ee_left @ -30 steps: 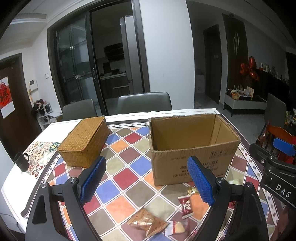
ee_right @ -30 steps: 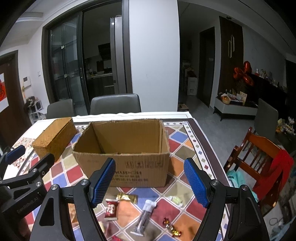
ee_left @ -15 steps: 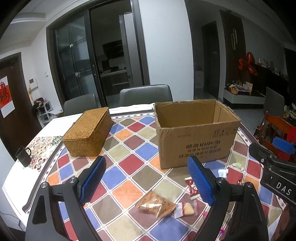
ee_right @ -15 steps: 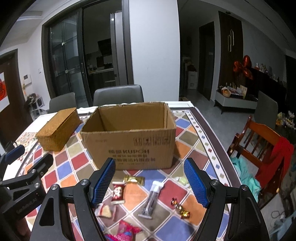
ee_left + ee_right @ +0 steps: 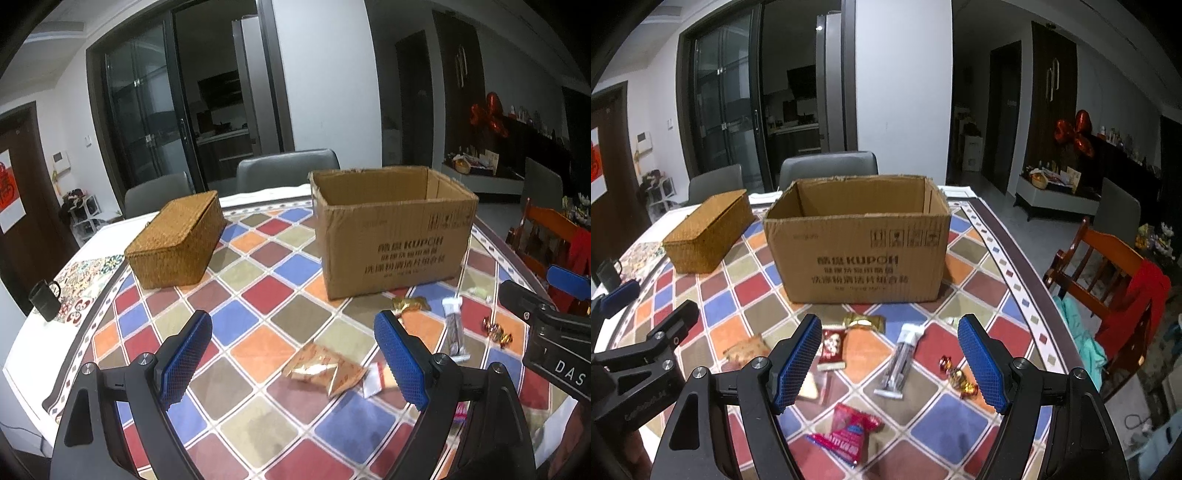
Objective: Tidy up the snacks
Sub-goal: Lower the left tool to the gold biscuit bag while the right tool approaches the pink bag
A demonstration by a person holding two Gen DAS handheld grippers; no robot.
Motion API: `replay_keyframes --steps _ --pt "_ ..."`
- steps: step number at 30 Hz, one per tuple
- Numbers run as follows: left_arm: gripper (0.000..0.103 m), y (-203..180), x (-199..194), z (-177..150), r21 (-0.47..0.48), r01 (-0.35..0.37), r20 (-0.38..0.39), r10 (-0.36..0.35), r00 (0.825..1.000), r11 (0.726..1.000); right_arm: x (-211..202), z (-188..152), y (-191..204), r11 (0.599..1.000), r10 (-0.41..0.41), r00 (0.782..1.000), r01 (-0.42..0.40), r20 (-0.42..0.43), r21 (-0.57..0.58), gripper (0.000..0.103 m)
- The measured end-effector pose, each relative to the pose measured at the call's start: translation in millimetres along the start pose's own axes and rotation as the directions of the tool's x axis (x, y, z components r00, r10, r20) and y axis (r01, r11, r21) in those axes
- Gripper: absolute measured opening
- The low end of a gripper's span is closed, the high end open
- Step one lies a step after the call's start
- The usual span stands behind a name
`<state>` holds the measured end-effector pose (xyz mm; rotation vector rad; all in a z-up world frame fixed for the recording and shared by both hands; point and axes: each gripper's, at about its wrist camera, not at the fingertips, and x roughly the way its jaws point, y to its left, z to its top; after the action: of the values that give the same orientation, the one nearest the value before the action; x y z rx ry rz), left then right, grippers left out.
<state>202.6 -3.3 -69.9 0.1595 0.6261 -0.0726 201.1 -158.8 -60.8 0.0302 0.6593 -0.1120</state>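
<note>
Snack packets, foil and plastic (image 5: pixel 899 360), lie scattered on the chequered tablecloth (image 5: pixel 258 295) just ahead of both grippers; left gripper (image 5: pixel 293 360) and right gripper (image 5: pixel 888 363) gape empty; we should lower squarely over one wrapper, then lift it to the open brown cardboard box (image 5: pixel 857 236) beyond.

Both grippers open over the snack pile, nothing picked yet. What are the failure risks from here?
1. Snacks are crowded: the red wrapper lies close to the gold candy, so the right gripper may pinch two at once.
2. The wrapped candies sit nearer the table edge; a nudge might roll them off.
3. The left gripper and right gripper work close together; they may collide.
</note>
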Motion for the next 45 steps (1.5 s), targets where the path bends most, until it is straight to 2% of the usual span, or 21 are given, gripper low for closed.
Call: replay_keyframes --steps 10,21,29,37,45 --pt "0.090 9.5 13.8 -25.2 -0.017 0.002 -0.042 -0.002 0.999 1.000 5.2 -34.0 21.4 1.000 -0.016 0.999 0.016 -0.032 -0.018 0.077" --pt "0.090 11.2 43.5 -45.8 -0.015 0.032 -0.114 -0.033 0.993 0.999 31.9 -61.7 29.7 1.000 -0.028 0.990 0.029 -0.140 0.000 0.077" --pt "0.090 1.6 68.5 -47.6 0.011 0.093 -0.159 -0.090 0.983 0.996 42.4 -72.3 33.2 0.998 -0.061 0.981 0.065 -0.183 0.019 0.077" --pt "0.090 0.2 86.1 -41.0 0.095 0.154 -0.186 -0.134 0.973 0.984 53.4 -78.4 34.5 0.991 -0.074 0.966 0.099 -0.248 0.088 0.077" --pt "0.090 -2.2 112.0 -40.3 0.148 0.240 -0.246 -0.200 0.949 0.959 63.8 -82.6 37.3 0.980 -0.106 0.945 0.151 -0.310 0.127 0.077"
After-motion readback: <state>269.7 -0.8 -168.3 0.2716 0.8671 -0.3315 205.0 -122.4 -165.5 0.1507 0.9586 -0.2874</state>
